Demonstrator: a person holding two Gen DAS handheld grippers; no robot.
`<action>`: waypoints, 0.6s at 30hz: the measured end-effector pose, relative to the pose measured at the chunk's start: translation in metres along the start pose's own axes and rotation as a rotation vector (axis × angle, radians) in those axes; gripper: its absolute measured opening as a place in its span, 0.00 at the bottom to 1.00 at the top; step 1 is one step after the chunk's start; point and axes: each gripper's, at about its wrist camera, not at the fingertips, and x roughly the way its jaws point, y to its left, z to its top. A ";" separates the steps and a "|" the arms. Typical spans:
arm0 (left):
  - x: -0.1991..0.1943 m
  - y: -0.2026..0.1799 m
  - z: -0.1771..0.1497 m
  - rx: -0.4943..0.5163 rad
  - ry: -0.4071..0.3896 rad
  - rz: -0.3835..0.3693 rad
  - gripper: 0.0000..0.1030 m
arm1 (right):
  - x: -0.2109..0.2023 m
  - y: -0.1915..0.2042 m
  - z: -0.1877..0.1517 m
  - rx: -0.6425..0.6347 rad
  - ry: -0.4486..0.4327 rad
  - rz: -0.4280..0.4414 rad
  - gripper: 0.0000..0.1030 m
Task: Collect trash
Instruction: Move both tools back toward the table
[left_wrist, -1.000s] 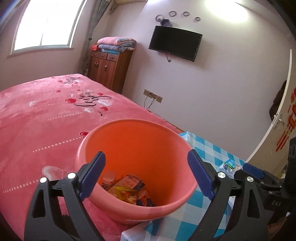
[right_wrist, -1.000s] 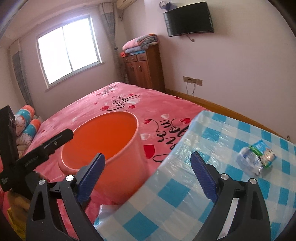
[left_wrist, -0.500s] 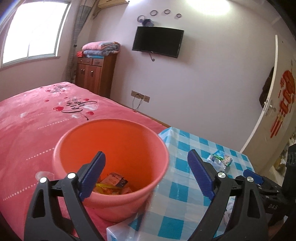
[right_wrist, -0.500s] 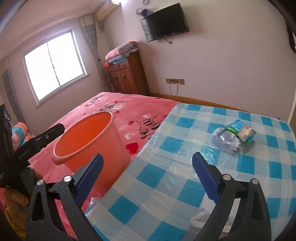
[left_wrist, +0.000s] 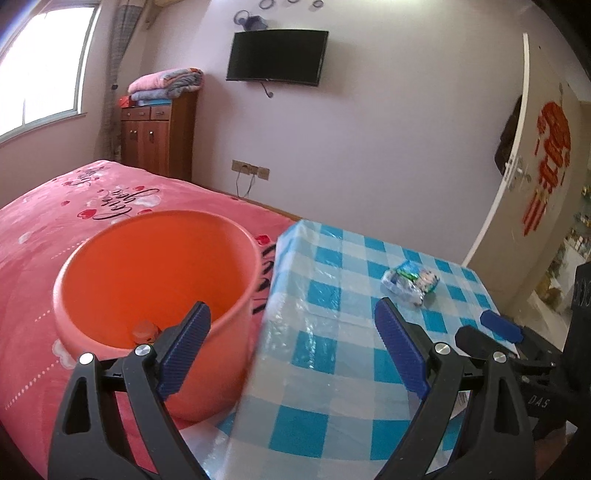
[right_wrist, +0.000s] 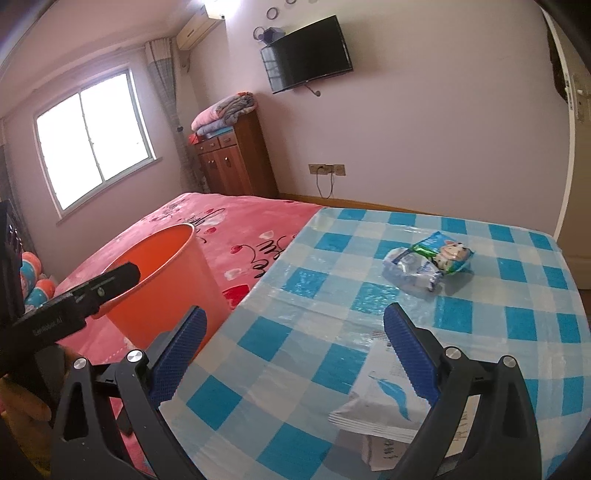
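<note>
An orange bucket (left_wrist: 155, 280) stands on the pink bed, against the left edge of a table with a blue-check cloth (left_wrist: 332, 369); a little trash shows at its bottom. A crushed clear bottle with a green wrapper (left_wrist: 410, 282) lies far right on the table. My left gripper (left_wrist: 291, 310) is open and empty, straddling the bucket's right wall and the table edge. My right gripper (right_wrist: 295, 314) is open over the table, nothing between its fingers. The crushed bottle (right_wrist: 428, 262) lies ahead of it, and a white packet (right_wrist: 384, 402) lies flat under its right finger. The bucket (right_wrist: 162, 280) is to its left.
The pink bed (right_wrist: 240, 221) runs along the table's left side. A wooden cabinet (left_wrist: 159, 136) with folded blankets stands at the far wall, under a wall TV (left_wrist: 277, 55). A white door (left_wrist: 517, 166) is at the right. A hand (right_wrist: 22, 402) holds the left gripper's body (right_wrist: 74, 310).
Both views have swung right, from the bucket toward the table. The bucket has slid left in both, the crushed bottle is more central, and the white packet has come into the right wrist view.
</note>
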 end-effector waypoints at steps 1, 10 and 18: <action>0.001 -0.003 -0.001 0.005 0.007 -0.001 0.88 | -0.001 -0.003 -0.001 0.003 -0.002 -0.002 0.93; 0.012 -0.033 -0.010 0.041 0.078 -0.029 0.88 | -0.013 -0.034 -0.014 0.053 -0.019 -0.038 0.93; 0.021 -0.066 -0.016 0.092 0.113 -0.043 0.88 | -0.023 -0.066 -0.022 0.115 -0.034 -0.067 0.93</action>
